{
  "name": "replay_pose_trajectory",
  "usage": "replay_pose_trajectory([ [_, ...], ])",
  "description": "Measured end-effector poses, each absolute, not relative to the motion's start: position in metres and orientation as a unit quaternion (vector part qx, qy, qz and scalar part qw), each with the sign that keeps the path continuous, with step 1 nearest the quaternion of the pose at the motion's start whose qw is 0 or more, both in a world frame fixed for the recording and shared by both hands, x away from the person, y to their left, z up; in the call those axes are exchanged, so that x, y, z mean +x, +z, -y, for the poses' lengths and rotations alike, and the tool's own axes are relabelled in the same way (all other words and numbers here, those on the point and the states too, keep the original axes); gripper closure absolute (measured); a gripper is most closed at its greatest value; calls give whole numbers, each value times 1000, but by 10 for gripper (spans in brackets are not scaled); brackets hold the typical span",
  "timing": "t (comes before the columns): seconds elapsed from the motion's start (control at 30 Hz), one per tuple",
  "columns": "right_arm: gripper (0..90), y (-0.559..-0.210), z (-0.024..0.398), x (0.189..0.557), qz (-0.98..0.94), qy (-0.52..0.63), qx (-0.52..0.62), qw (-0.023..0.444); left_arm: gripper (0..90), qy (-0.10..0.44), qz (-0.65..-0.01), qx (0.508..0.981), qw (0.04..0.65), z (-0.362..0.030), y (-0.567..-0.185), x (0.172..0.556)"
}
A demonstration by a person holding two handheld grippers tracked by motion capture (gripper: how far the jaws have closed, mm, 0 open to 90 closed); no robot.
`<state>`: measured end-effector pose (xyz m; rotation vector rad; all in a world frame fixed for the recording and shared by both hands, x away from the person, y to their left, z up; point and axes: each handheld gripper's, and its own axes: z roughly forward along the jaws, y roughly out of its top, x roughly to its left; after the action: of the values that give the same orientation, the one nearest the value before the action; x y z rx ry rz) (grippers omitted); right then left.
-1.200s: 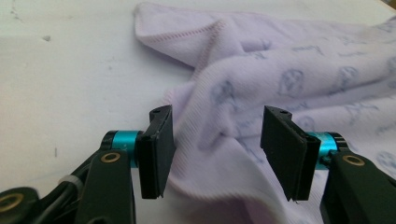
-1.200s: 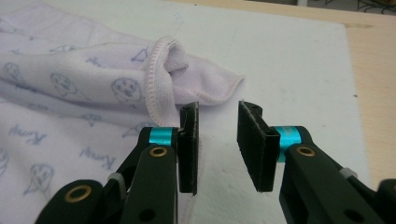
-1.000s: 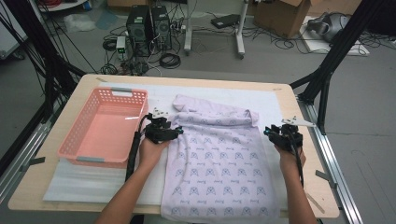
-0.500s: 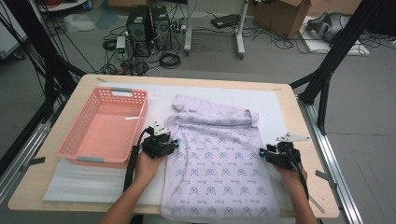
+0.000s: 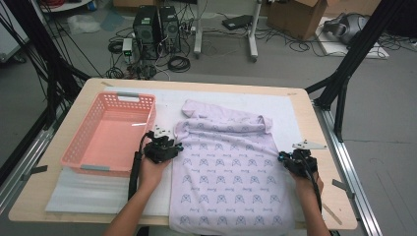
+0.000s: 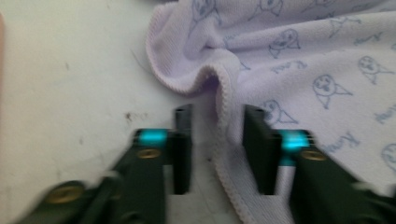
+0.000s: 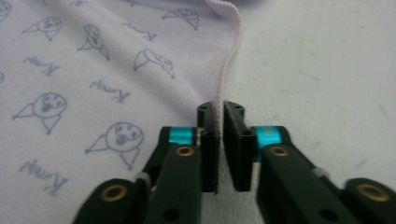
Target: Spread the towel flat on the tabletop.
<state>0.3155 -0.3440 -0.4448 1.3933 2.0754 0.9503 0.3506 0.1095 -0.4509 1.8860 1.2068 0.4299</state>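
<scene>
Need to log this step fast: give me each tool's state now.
Left tool: open, jaws just widened, astride the towel hem without pinching it.
Right tool: shut on the towel's edge, having just closed.

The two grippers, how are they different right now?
The right gripper has its fingers pinched on the hem of the purple cloth; the left gripper has its fingers apart, with the hem loose between them. The right one sits at the cloth's right edge, the left one at its left edge, beside the pink basket. Both are black with turquoise bands.
</scene>
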Motion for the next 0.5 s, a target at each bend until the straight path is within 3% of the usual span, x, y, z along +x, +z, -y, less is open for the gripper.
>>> replay_pose_trajectory([
  [0.13, 612, -444, 349, 307, -739, 362, 519, 230, 455, 156, -471, 756, 427, -109, -452, 337],
  [0.2, 574, -445, 351, 301, -736, 365, 525, 222, 444, 151, -469, 756, 430, -112, -451, 328],
  [0.5, 556, -440, 358, 262, -749, 385, 501, 200, 440, 122, -471, 752, 445, -126, -452, 281],
])
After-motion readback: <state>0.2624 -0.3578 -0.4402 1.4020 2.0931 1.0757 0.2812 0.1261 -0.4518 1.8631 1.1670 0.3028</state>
